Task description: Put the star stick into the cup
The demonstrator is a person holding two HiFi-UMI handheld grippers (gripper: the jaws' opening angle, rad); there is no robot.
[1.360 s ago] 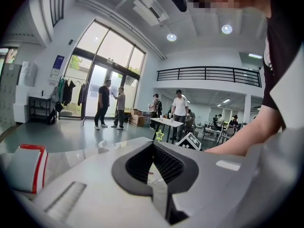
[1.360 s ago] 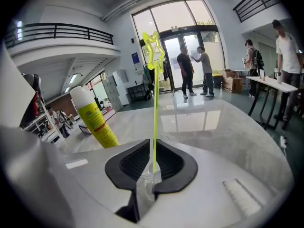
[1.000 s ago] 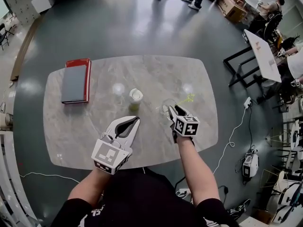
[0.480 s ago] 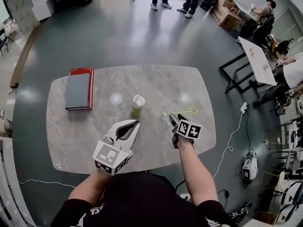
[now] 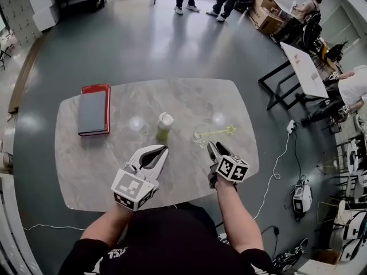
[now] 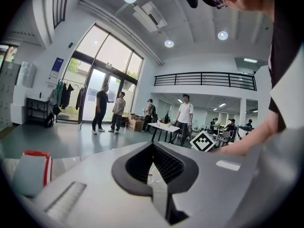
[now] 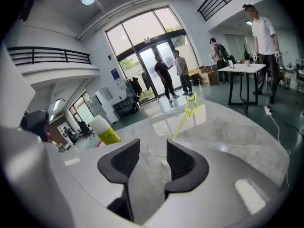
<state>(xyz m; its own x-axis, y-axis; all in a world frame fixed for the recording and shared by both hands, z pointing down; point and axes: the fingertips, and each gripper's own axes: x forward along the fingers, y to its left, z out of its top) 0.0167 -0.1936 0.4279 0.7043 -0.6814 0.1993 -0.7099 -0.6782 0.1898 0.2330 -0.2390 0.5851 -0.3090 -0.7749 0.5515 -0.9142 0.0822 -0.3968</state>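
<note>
The star stick (image 5: 215, 132) is in the clear cup (image 5: 200, 135), which stands on the right half of the tabletop (image 5: 114, 153), about midway between the far and near edges. The stick's lower end rests inside the cup. Its thin yellow-green shaft leans over the rim toward the right edge, so the star hangs out beyond the cup on that side. The right hand-held gripper (image 5: 212, 146) hovers just on the near side of the cup, clear of it. Its jaws are apart and closing, with nothing between the pads but bare stone. The left hand-held gripper (image 5: 165, 148) is held over the near middle of the tabletop with its jaw tips together, gripping nothing. A yellow bottle (image 5: 164, 126) with a white cap stands upright around the middle of the tabletop, left of the cup and apart from it. A grey book with a red cover (image 5: 93, 109) lies flat by the far left corner.
</note>
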